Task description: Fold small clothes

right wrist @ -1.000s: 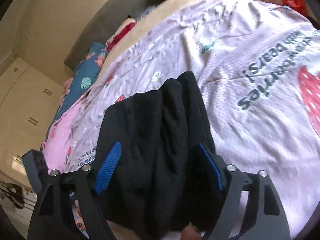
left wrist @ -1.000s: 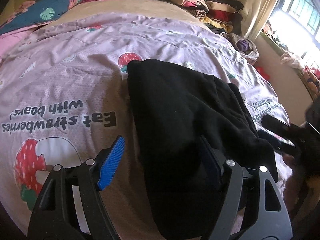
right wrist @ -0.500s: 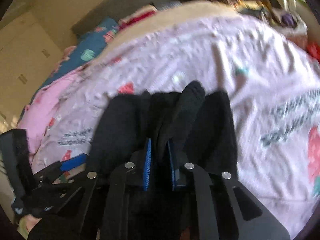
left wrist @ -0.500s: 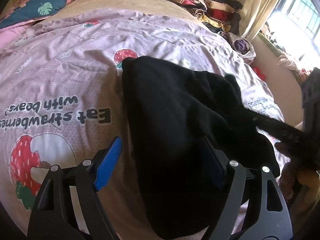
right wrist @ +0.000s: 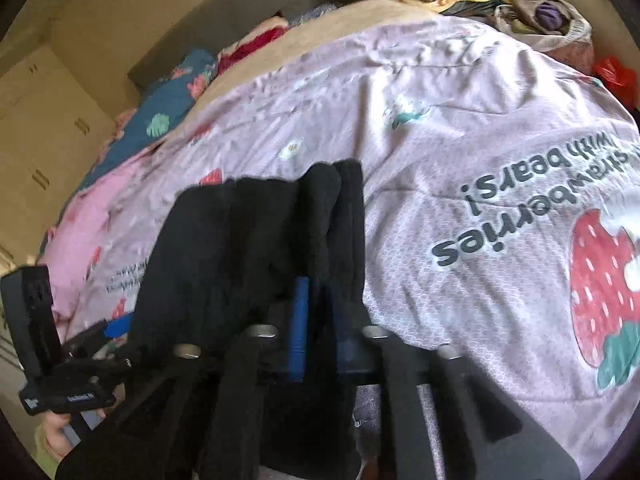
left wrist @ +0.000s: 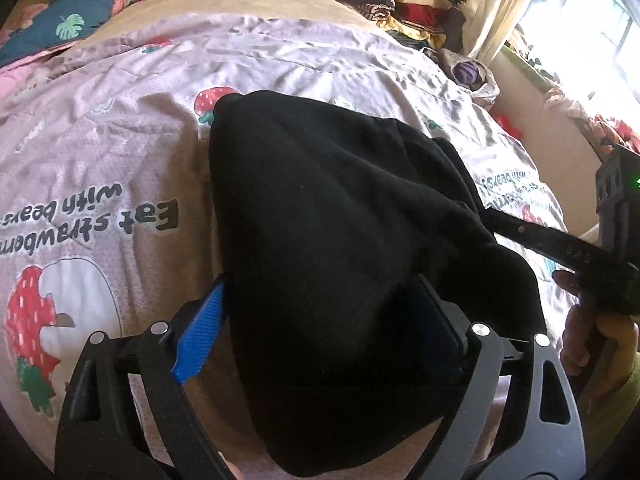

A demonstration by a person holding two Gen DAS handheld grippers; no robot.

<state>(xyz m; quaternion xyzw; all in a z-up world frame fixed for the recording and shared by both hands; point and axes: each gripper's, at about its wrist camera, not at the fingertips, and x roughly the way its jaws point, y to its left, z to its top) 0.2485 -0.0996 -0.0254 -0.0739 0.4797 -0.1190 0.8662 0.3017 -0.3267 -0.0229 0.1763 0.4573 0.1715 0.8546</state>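
Black garment (left wrist: pixel 340 220) lies bunched on the pink strawberry-print bedspread (left wrist: pixel 120 152), near edge of the bed, its folds running away from both cameras. Left gripper (left wrist: pixel 316 320): jaws have just been opening and stand wide, straddling the near end of the garment, blue pad (left wrist: pixel 198 336) clear of the cloth on the left; released. Right gripper (right wrist: pixel 320 324): jaws have just been opening from a tight pinch and are now narrow, with a ridge of black cloth between them; cannot tell whether the pads still press on it.
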